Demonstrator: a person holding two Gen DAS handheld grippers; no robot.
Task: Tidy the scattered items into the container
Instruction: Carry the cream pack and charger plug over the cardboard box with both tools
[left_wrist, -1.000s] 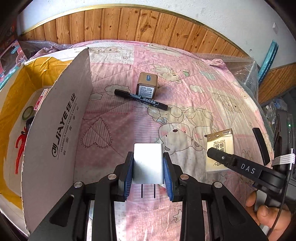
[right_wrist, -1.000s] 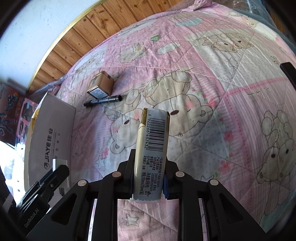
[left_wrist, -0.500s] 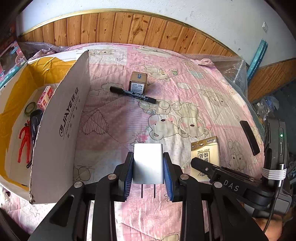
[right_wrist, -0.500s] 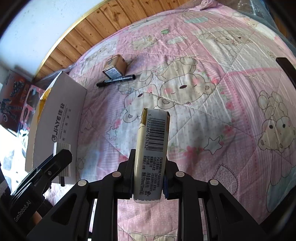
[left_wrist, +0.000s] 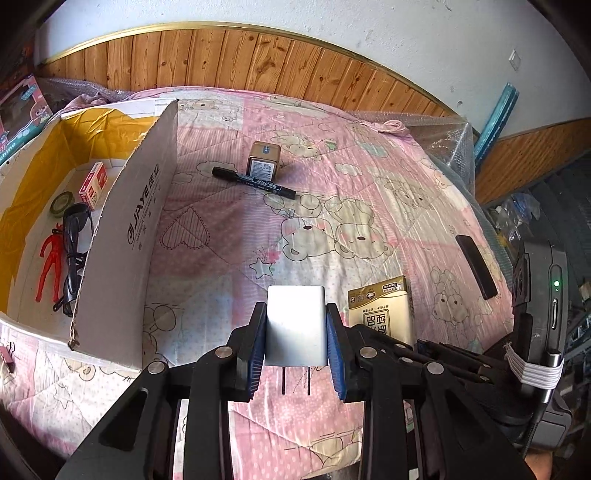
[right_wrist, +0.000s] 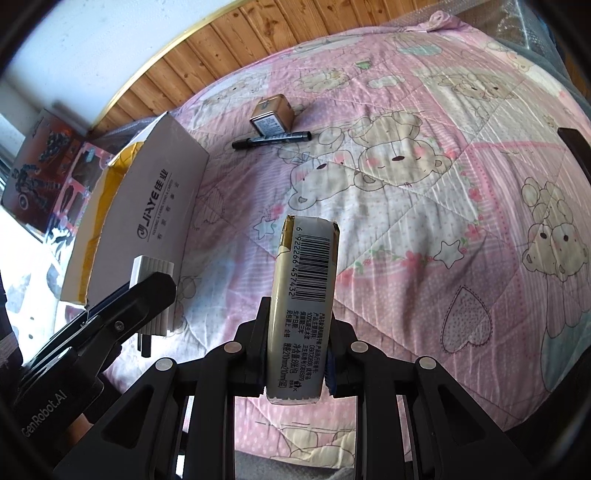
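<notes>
My left gripper (left_wrist: 295, 328) is shut on a white plug adapter (left_wrist: 295, 325), prongs pointing back, held above the pink quilt. My right gripper (right_wrist: 299, 332) is shut on a gold tissue pack (right_wrist: 304, 295) with a barcode; the same pack (left_wrist: 382, 308) shows beside the left gripper. The open cardboard box (left_wrist: 125, 236) stands to the left, its white flap upright. It holds a red figure (left_wrist: 48, 254), dark glasses (left_wrist: 74, 236), a red-white carton (left_wrist: 92, 184) and a tape roll (left_wrist: 61, 202). A black marker (left_wrist: 253, 181) and a small brown box (left_wrist: 263, 162) lie further out on the quilt.
A flat black bar (left_wrist: 476, 266) lies near the quilt's right edge. Wood panelling (left_wrist: 258, 62) and a white wall stand behind the bed. Toy cartons (right_wrist: 40, 166) sit left of the cardboard box. A small dark clip (left_wrist: 7, 358) lies at the lower left.
Both grippers have drawn back and risen with their loads still held; the quilt items look further off and more of the box's inside shows in the left wrist view.
</notes>
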